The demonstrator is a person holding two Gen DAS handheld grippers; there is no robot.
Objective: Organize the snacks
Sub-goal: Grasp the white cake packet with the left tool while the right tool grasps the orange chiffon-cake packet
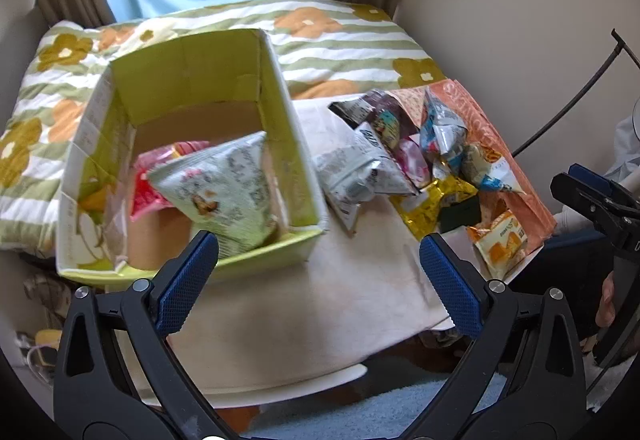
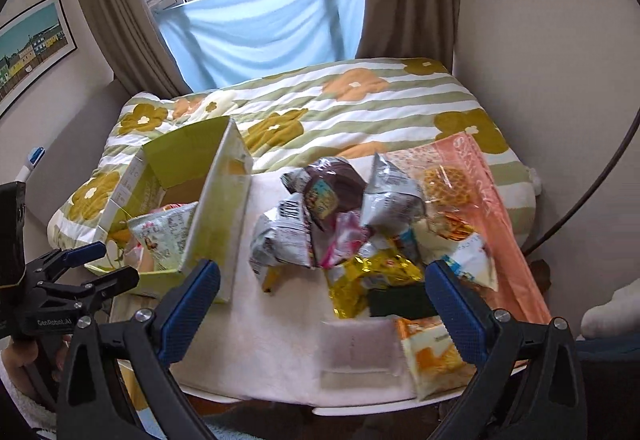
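Snacks are heaped on the white table, to the right of the green box. The box is seen open at the top, its long axis running away from the cameras toward the quilt. Inside it at least two packets are counted: a white one lying tilted and a pink one beneath. The left gripper and the right gripper are both held spread wide, with nothing between the pads.

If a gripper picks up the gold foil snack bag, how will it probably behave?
The gold foil snack bag looks crinkled and shiny, so it will probably feel floppy and slightly slippery. It seems light. Other packets in the snack pile overlap it, so lifting may shift them.
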